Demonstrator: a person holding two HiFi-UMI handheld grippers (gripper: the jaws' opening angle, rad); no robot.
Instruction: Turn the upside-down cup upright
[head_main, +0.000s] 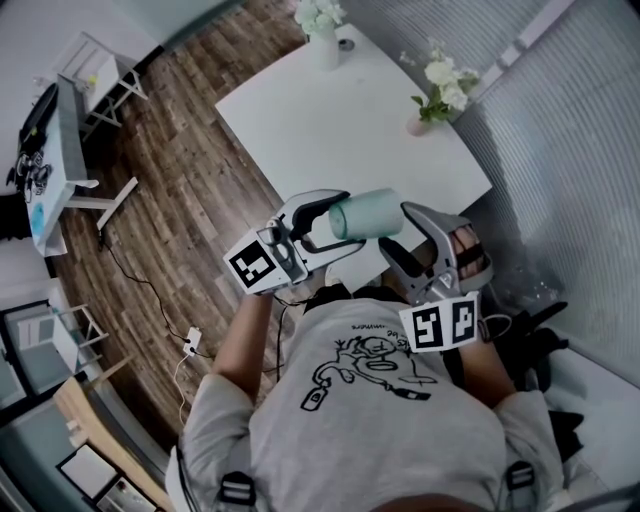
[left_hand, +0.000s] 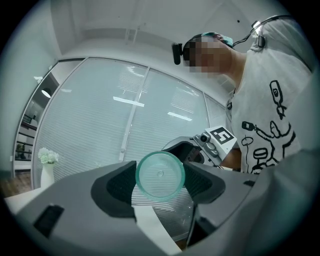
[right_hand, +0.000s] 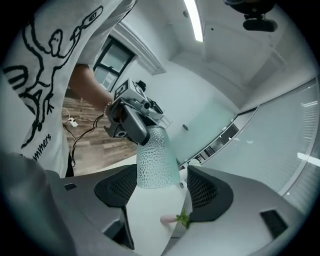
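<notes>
Left gripper (head_main: 336, 220) clamps the cup (head_main: 368, 213) by its base, sideways in midair; my right gripper (head_main: 398, 232) gapes around the rim, so the left alone carries it.

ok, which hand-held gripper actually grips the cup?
The left hand-held gripper: it clamps the cup by its base. The right hand-held gripper stands open around the rim.

Pale-green dimpled cup (head_main: 366, 214) lies sideways, held aloft.
</notes>
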